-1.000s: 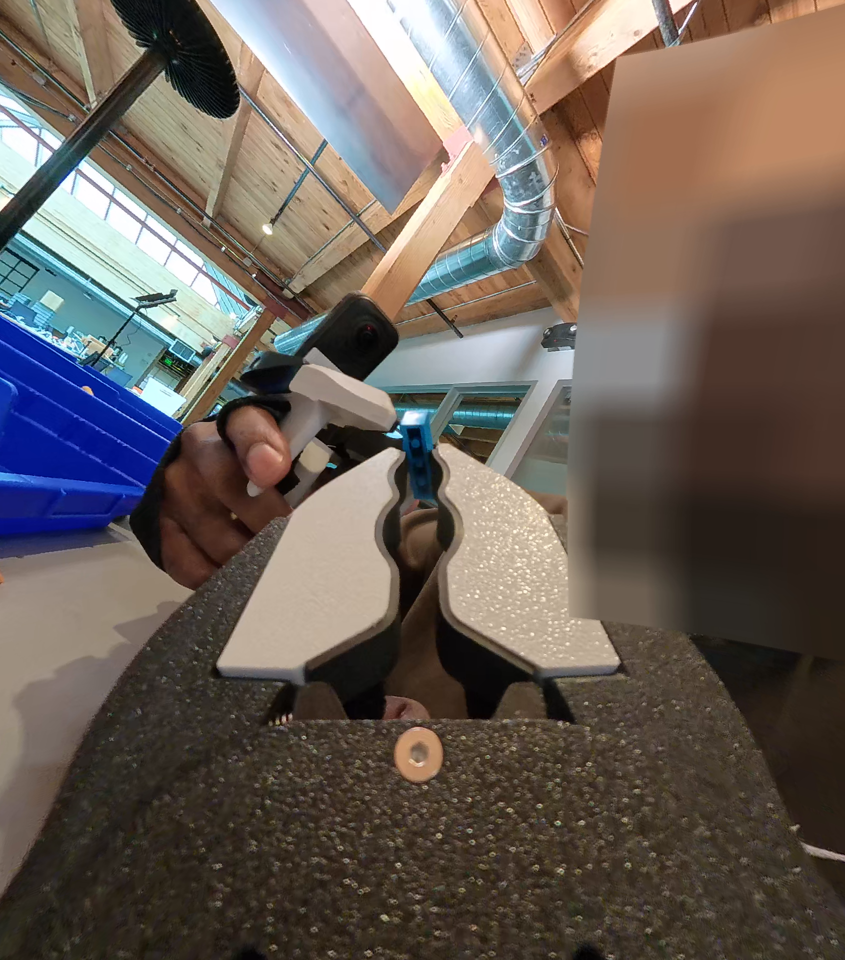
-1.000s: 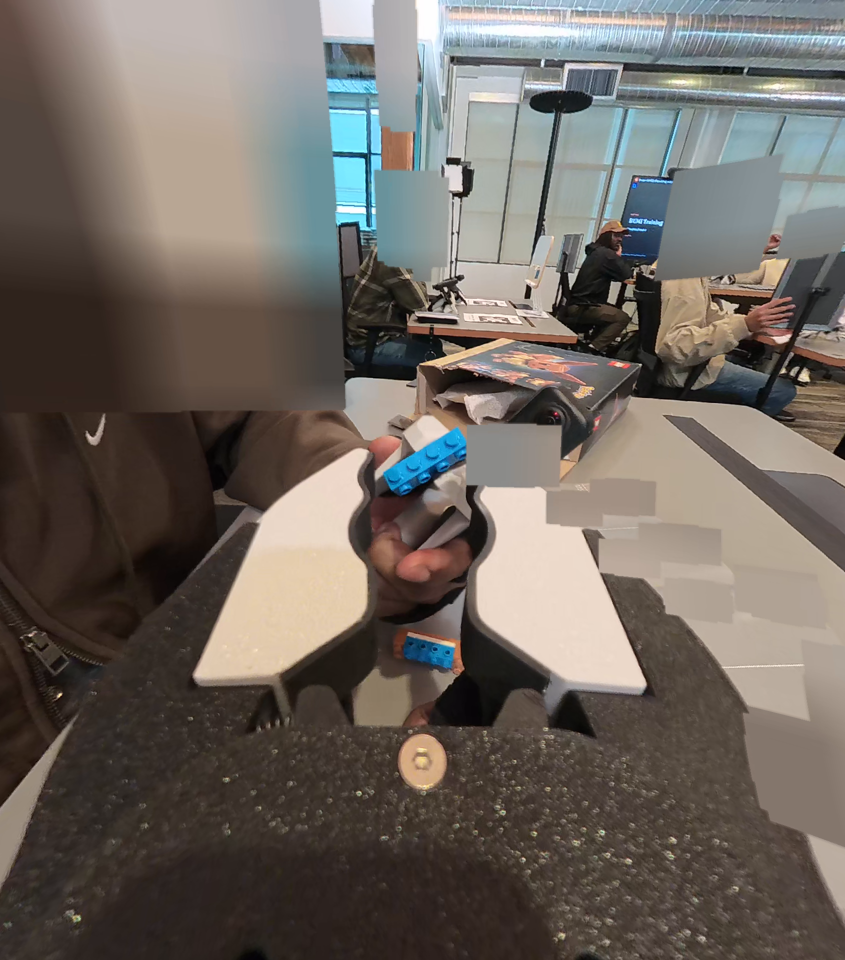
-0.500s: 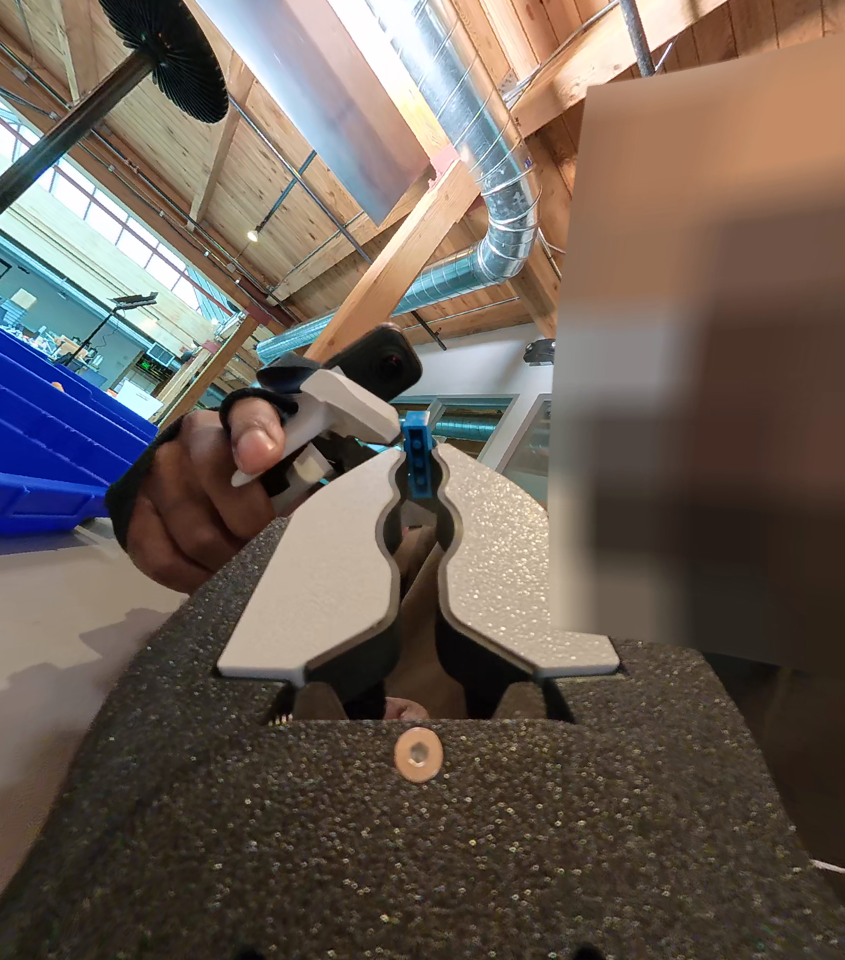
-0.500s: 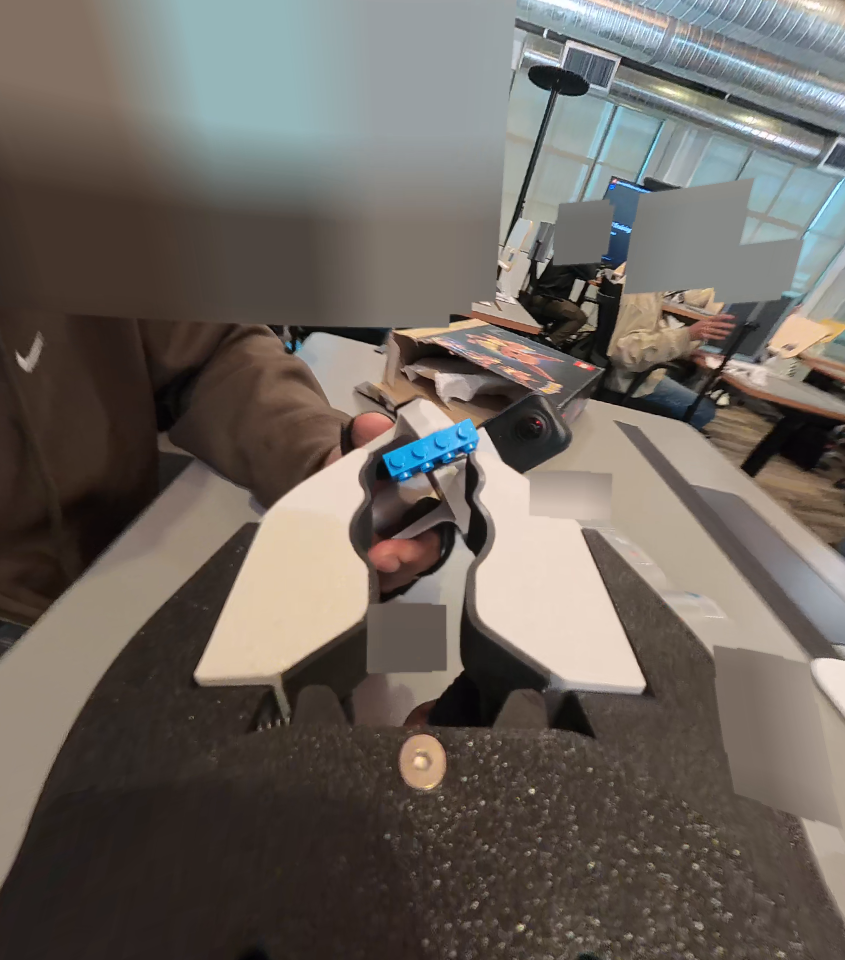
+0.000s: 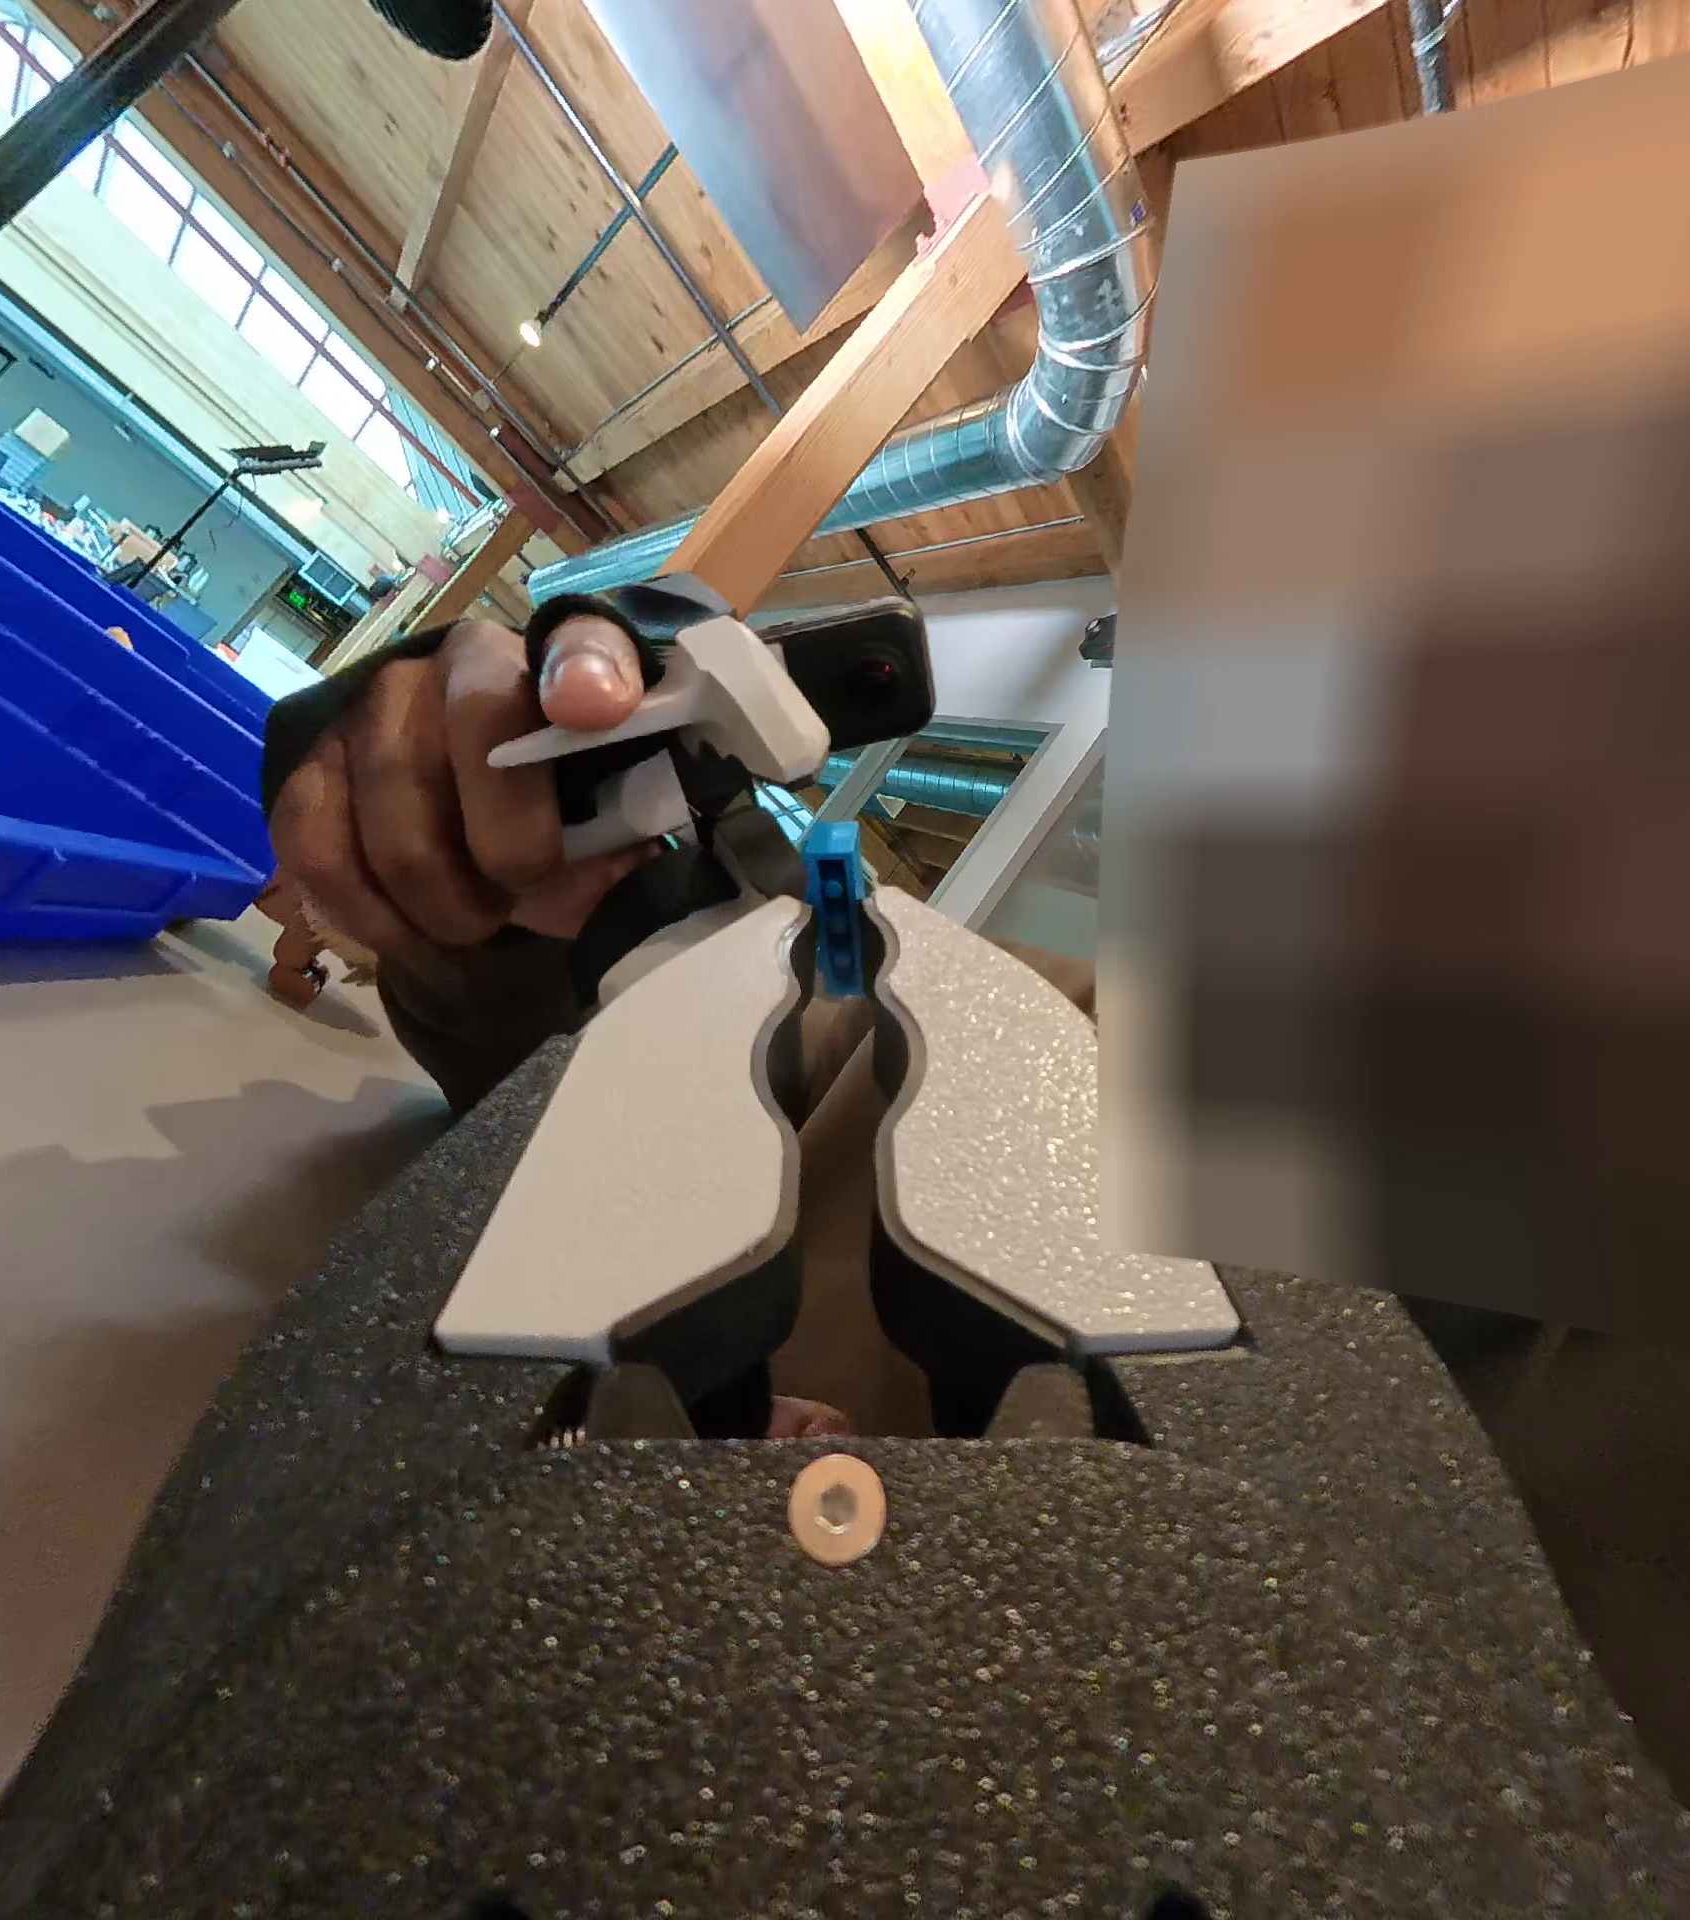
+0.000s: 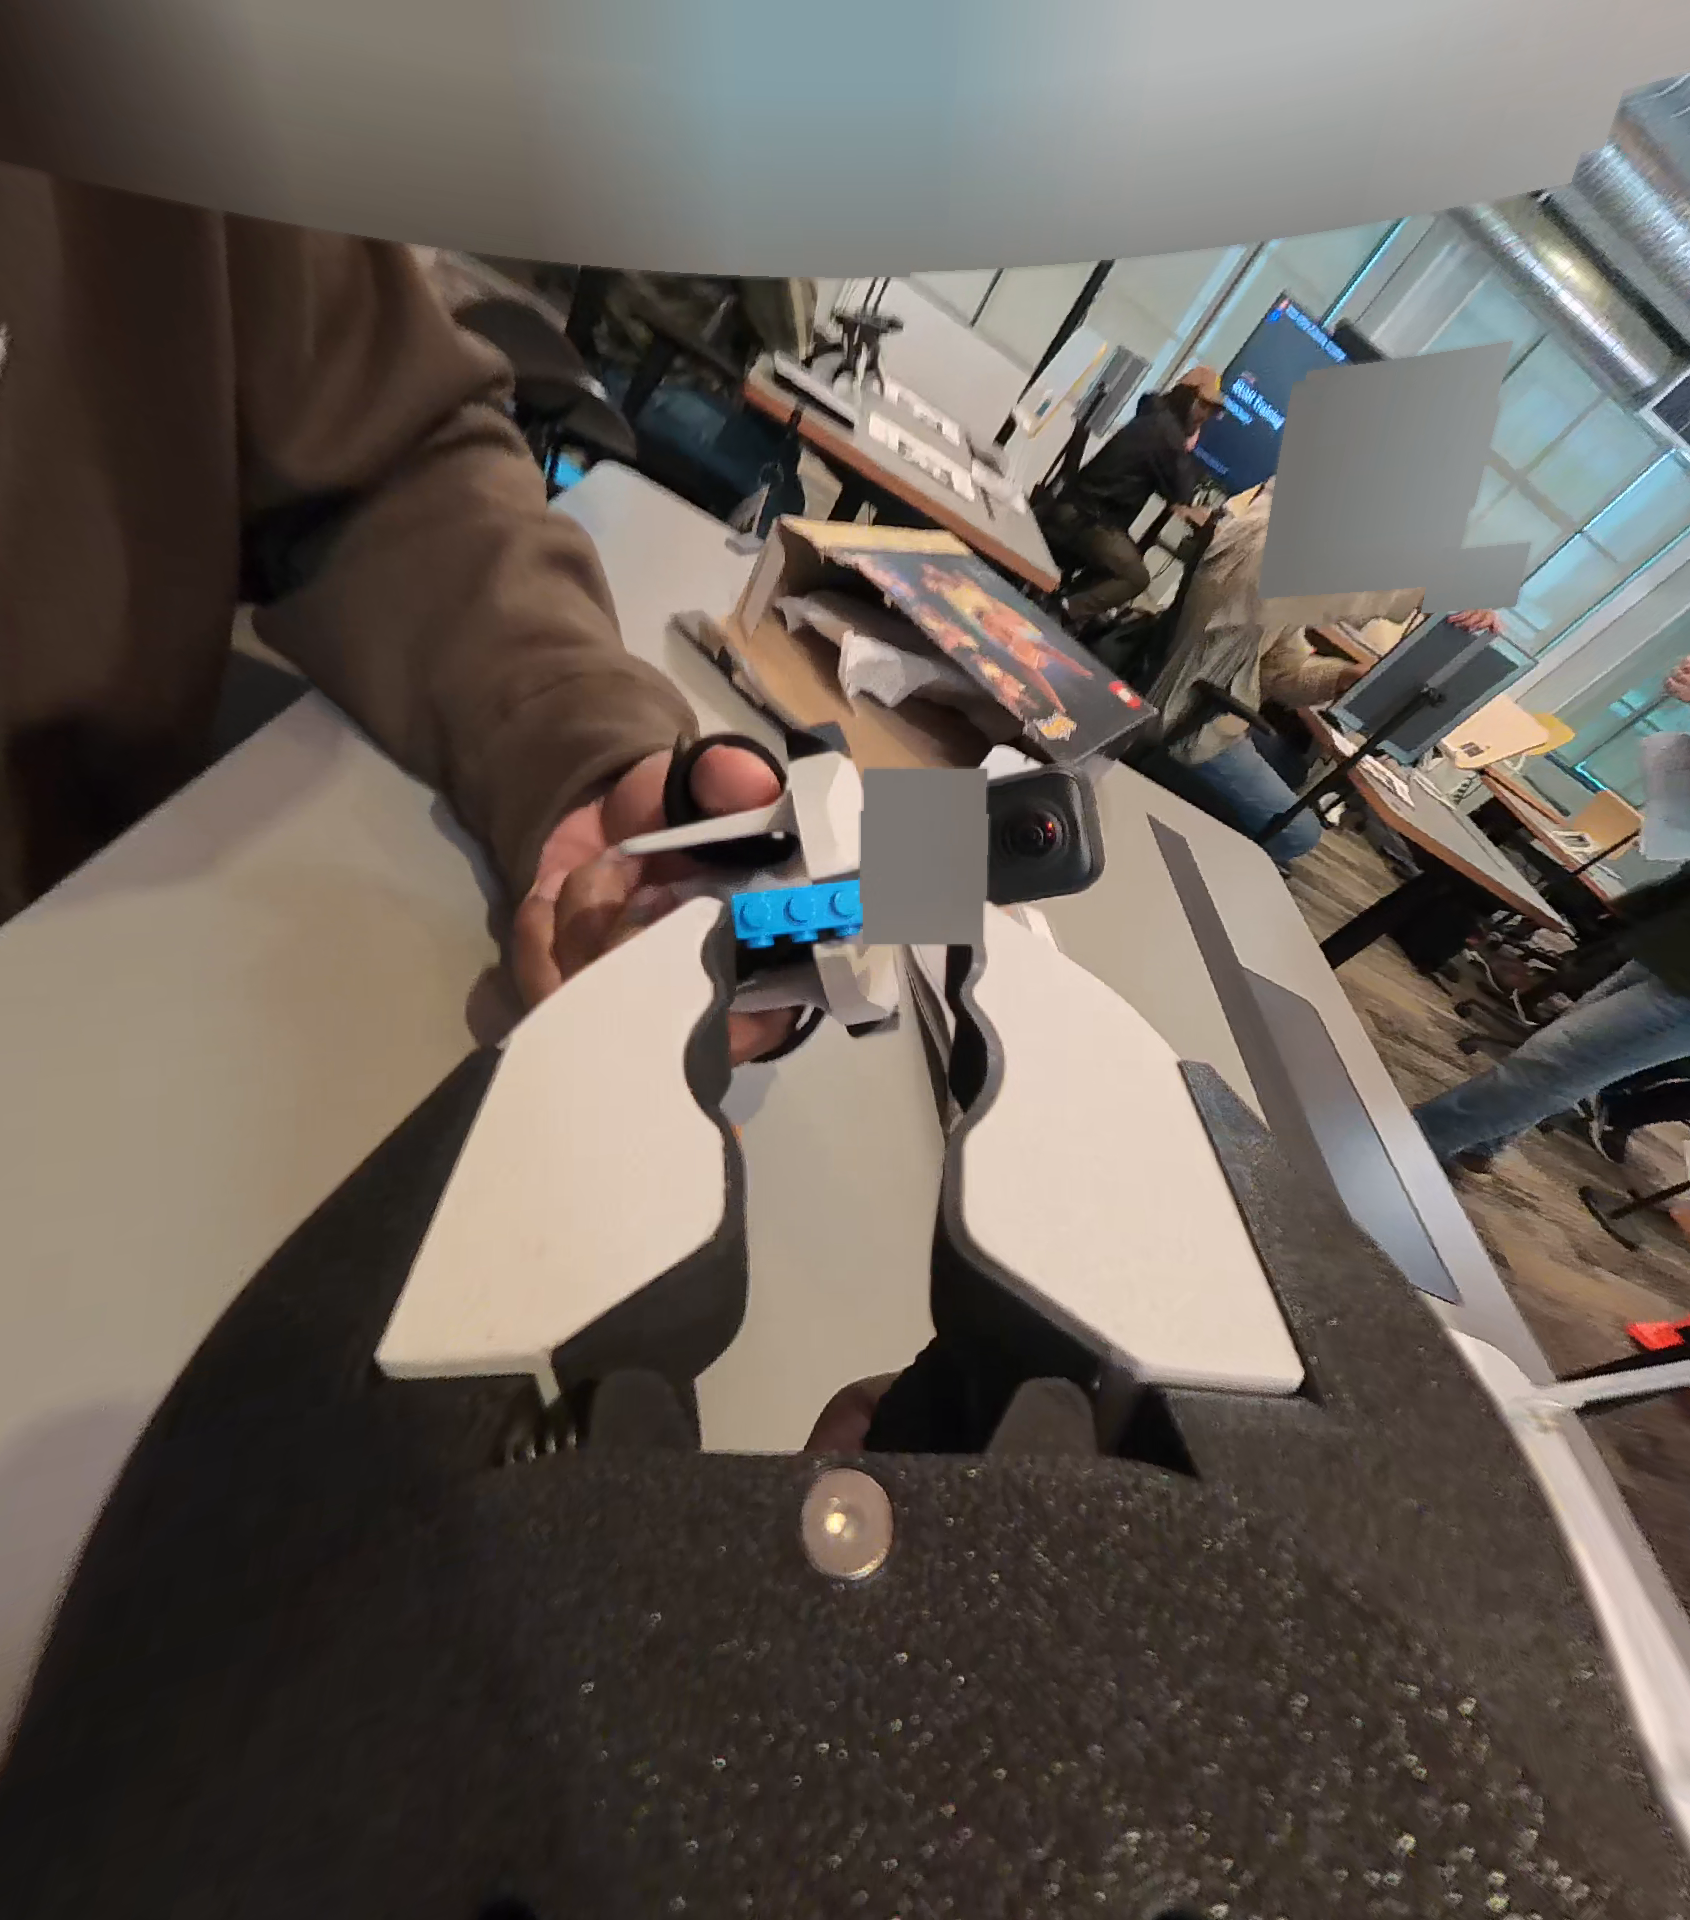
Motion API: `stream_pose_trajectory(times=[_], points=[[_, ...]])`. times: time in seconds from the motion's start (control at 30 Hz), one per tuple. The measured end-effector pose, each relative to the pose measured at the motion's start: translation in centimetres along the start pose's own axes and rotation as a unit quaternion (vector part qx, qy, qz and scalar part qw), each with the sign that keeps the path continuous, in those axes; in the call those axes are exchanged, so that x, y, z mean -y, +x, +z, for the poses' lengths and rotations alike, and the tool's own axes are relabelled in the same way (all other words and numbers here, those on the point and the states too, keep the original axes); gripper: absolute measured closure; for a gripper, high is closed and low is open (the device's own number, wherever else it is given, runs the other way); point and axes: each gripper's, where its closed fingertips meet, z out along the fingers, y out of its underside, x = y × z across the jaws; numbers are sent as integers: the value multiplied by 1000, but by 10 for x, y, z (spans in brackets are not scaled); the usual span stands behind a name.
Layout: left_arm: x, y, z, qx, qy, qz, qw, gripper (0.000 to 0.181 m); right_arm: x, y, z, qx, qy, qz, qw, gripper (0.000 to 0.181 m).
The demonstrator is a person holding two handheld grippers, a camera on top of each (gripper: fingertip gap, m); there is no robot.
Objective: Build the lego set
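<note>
A: Left wrist view shows the left gripper [image 5: 836, 940] closed on a small blue lego plate [image 5: 837, 914]. The plate stands between the tips, and its long axis runs forward along the fingers, so about half of it sticks out past them.

B: And it is in the air, not on the surface?

A: Yes, it is raised above the grey surface [image 5: 93, 1195], with the ceiling behind it. In the right wrist view the same blue lego plate [image 6: 794, 914] lies across the picture, studs up, just beyond the tips of the right gripper [image 6: 825, 951].

B: How does the right gripper stand?

A: Its fingers are parted with a clear gap, and nothing is between them. The plate is at the far end of that gap, a little to the left, close to the left fingertip [image 6: 706, 925]. I cannot tell if it touches.

B: So which hand is nearer?

A: The left one has the plate already. I think the right gripper must close across the free end, because the long axis crosses its gap. The lego box [image 6: 934, 644] lies open farther on the surface, and blue bins [image 5: 41, 748] stand at the far left.
</note>
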Motion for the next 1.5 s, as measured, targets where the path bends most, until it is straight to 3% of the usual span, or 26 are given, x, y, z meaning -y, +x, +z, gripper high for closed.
stream_pose_trajectory(times=[0.4,0.5,0.53,0.6,0.67,0.73,0.8,0.9,1.07,1.23,1.3,1.4,1.47,1.5], points=[[-3,-7,0,19,-17,-19,1000,173,-7,-6,1,20,-35,-6,999,148],[2,-11,-4,66,-43,38,996,170,-9,0,1,9,-34,15,999,148],[2,-14,-9,96,-75,85,989,159,-8,1,0,8,-28,27,999,148],[-1,-26,-28,169,-167,203,950,139,-9,3,-2,5,-20,54,998,148],[-11,-36,-55,218,-269,309,886,131,-14,3,-2,1,-23,78,997,149],[-28,-44,-80,241,-355,360,829,126,-23,-2,-4,-1,-31,98,995,148],[-42,-53,-96,254,-417,375,788,122,-33,-10,-4,-2,-43,112,993,148],[-60,-62,-110,262,-489,367,747,115,-47,-18,0,-5,-65,126,990,148],[-73,-75,-129,287,-548,346,706,112,-57,-23,4,-7,-79,141,987,148],[-74,-81,-131,303,-565,341,687,115,-66,-24,7,-7,-94,159,983,148],[-77,-80,-130,300,-567,333,692,127,-70,-25,9,-5,-101,167,981,148],[-76,-81,-129,302,-562,330,696,127,-72,-27,11,-3,-104,180,978,148],[-70,-81,-123,306,-534,331,715,127,-70,-26,11,-6,-105,187,977,148],[-64,-77,-113,300,-500,337,739,128,-67,-25,11,-10,-104,190,976,148]])
